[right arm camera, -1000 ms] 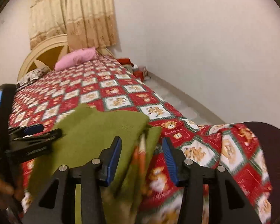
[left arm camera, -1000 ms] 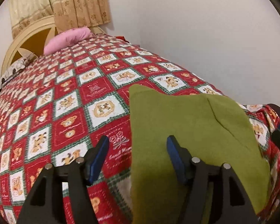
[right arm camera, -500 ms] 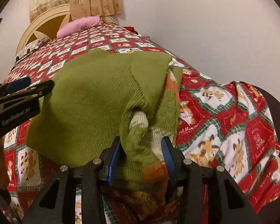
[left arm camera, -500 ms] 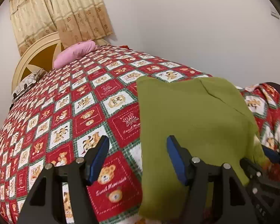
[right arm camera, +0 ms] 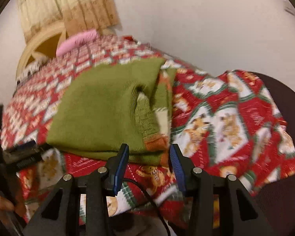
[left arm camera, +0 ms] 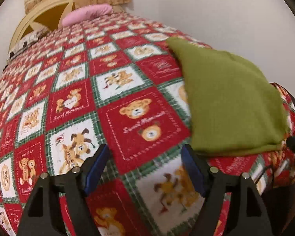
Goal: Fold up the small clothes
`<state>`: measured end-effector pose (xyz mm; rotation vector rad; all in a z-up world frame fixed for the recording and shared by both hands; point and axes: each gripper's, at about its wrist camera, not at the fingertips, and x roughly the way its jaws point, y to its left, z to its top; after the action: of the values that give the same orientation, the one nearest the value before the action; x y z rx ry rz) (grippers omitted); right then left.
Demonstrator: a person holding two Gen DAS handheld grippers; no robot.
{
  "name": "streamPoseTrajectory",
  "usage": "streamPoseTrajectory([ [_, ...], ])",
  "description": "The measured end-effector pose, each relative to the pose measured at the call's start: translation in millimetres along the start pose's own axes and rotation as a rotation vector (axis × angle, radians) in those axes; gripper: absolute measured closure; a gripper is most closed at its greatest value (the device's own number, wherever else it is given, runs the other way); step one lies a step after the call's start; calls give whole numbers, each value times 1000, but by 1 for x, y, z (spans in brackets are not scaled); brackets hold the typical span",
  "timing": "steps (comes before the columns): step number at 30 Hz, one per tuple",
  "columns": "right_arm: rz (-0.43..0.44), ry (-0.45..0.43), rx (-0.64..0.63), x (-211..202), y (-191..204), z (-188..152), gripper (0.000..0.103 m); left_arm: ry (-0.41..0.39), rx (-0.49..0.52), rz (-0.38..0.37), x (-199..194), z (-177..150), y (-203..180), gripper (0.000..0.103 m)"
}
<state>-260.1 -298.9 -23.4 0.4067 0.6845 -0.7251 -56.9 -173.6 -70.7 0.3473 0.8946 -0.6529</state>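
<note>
Green sweater (right arm camera: 100, 114) lies folded into a compact stack near the bed's (left arm camera: 127, 102) foot edge, by the wall-side corner. Left tool (left arm camera: 145, 169): jaws opening, nothing between them. Right tool (right arm camera: 148, 163): parted, empty, just short of the hem. Fold looks mostly done; maybe tidying left.

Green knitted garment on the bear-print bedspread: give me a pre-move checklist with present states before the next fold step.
1. Green knitted garment lies folded on the red bear-print bedspread: ok.
2. Left gripper free of cloth, jaws opening: ok.
3. Right gripper free of cloth, jaws apart: ok.
4. Fold edges even: not ok, the orange-trimmed cuff sticks out.
5. Garment clear of the bed's edge: cannot tell.
</note>
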Motion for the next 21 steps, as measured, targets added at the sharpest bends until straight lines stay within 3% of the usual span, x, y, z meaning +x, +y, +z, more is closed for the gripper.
streamPoseTrajectory([
  [3,-21,-61,14,-24,3,1,58,-77,42,49,-23,1,-11,24],
  [6,-41,-110,28,-49,7,1,58,-140,40,7,-46,2,-10,18],
  [7,-42,-127,37,-57,8,-1,55,-161,36,1,-55,3,-10,11],
  [10,-34,-184,68,-78,11,-4,43,-229,41,7,-76,1,-12,5],
  [12,-29,-218,71,-89,15,-3,40,-260,57,12,-87,-1,-15,0],
  [21,-59,-358,6,-128,40,-1,36,-370,92,44,-124,-11,-21,0],
])
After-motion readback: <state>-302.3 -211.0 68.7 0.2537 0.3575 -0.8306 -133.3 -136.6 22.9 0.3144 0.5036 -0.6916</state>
